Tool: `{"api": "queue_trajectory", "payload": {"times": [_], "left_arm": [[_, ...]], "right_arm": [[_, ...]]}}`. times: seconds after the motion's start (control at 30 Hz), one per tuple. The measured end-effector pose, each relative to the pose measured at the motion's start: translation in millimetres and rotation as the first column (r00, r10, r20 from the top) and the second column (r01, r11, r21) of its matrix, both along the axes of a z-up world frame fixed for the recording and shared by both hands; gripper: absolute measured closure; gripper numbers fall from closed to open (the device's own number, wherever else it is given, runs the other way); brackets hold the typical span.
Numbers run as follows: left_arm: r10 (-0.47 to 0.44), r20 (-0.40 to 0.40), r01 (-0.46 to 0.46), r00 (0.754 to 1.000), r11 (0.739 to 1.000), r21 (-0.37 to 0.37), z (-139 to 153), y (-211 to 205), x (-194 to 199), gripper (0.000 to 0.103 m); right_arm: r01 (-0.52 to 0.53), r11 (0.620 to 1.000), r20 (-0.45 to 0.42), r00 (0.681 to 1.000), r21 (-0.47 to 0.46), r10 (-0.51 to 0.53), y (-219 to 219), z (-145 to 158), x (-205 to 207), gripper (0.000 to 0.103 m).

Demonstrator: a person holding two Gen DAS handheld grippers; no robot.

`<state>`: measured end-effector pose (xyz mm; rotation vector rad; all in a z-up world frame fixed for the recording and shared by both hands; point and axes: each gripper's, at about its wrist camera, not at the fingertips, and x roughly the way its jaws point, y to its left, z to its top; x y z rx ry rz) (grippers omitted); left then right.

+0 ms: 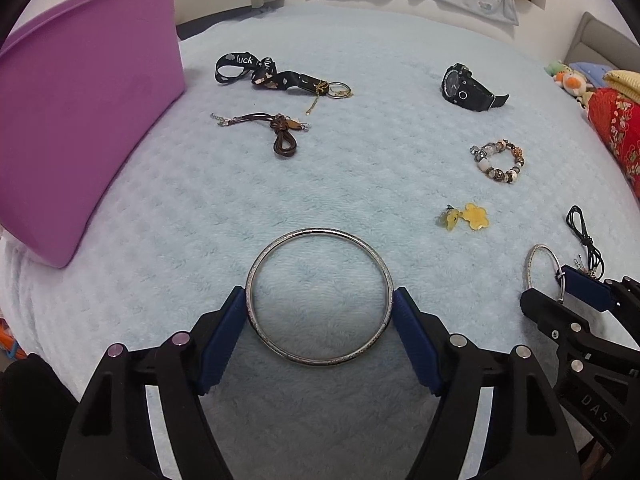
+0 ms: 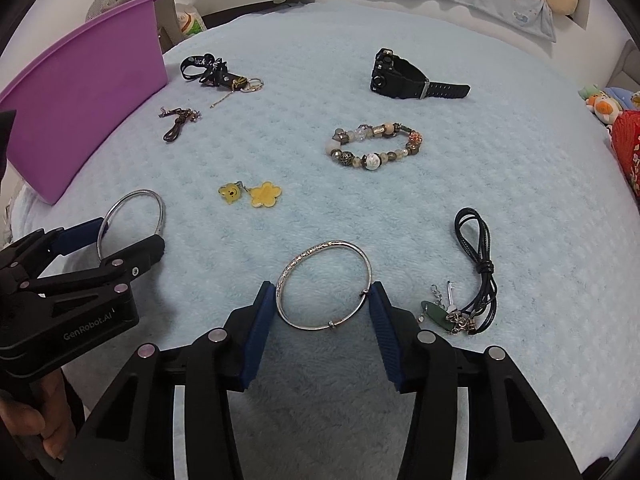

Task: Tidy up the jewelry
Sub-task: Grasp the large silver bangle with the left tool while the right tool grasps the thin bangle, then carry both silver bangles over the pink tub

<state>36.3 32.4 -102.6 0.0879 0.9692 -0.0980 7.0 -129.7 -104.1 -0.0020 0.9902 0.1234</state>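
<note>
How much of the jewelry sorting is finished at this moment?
Nothing looks sorted yet. In hand: each gripper has a silver bangle between its fingers. Left on the blanket: watch, bead bracelet, charms, cords. The purple bin's inside is hidden.

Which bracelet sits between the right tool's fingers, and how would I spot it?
On the pale blue blanket, look at the near edge, between the right tool's blue pads. There lies a thin silver bangle with an engraved top and small sliding clasps. The left tool frames a plainer, larger ring.
</note>
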Motion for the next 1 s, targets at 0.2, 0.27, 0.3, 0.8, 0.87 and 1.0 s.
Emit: {"api": "queue_trajectory", "payload": {"times": [0.2, 0.27, 0.3, 0.8, 0.87, 1.0], "left_arm": [[0.008, 0.001, -0.008, 1.000, 1.000, -0.003, 2.9, 2.7, -0.5, 0.032], [0.012, 0.005, -0.012, 1.000, 1.000, -0.008, 6.2, 4.3, -1.9, 0.032], [0.014, 0.009, -0.014, 1.000, 1.000, -0.012, 8.4, 5.4, -2.5, 0.032], [0.018, 0.121, -0.017, 0.992, 1.000, -0.016, 66.3, 16.1, -14.4, 0.032], [0.024, 0.145, -0.022, 0.989, 1.000, -0.012, 78.7, 19.4, -15.1, 0.032], [0.051, 0.184, -0.046, 0.982, 0.998, -0.030, 108.0, 32.0, -14.0, 0.032]], "right_arm": [[-0.004, 1.000, 0.019, 1.000, 0.004, 0.004, 0.0, 9.1, -2.2, 0.056], [-0.003, 1.000, 0.027, 1.000, 0.005, 0.003, -0.4, 13.0, -3.0, 0.056], [-0.002, 1.000, 0.032, 0.999, 0.007, 0.002, -0.9, 15.5, -3.4, 0.056], [-0.019, 0.999, 0.131, 0.991, 0.026, 0.016, 5.8, 71.7, -4.6, 0.056], [-0.026, 0.999, 0.155, 0.988, 0.031, 0.020, 8.1, 86.1, -3.0, 0.056], [-0.048, 0.998, 0.195, 0.980, 0.042, 0.039, 16.2, 110.4, 2.3, 0.056]]}}
